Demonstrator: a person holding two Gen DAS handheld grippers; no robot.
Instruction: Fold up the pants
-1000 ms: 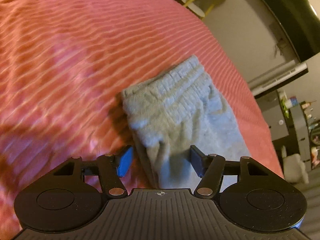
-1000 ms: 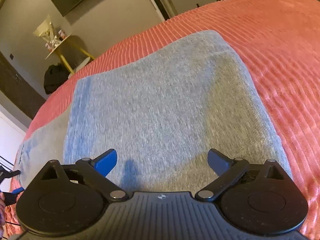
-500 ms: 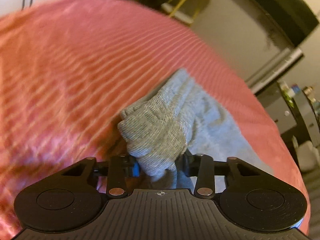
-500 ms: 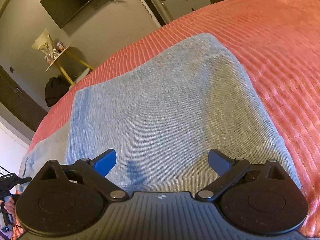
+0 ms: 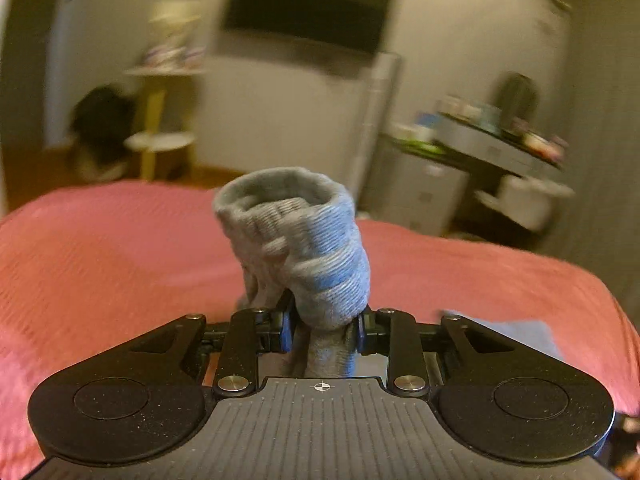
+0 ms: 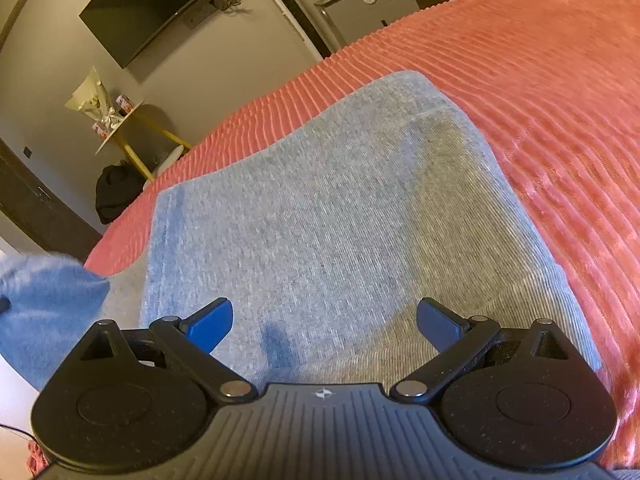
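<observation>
My left gripper [image 5: 323, 330], jaws just closing, clamps the grey sweatpants' ribbed cuff [image 5: 298, 248] above the bed [image 5: 100, 264], right gripper [image 6: 324, 326] apart over the body; a thin pinch could slip.

Motion blur smears the room behind the bunched grey pants [image 5: 304, 248] in the left wrist view — shelf items unreadable. The cloth hides the left gripper's [image 5: 324, 330] pads where it passes between them. In the right wrist view, a lifted blue-grey fold [image 6: 44, 312] left of the pants is blurred and cut off.
</observation>
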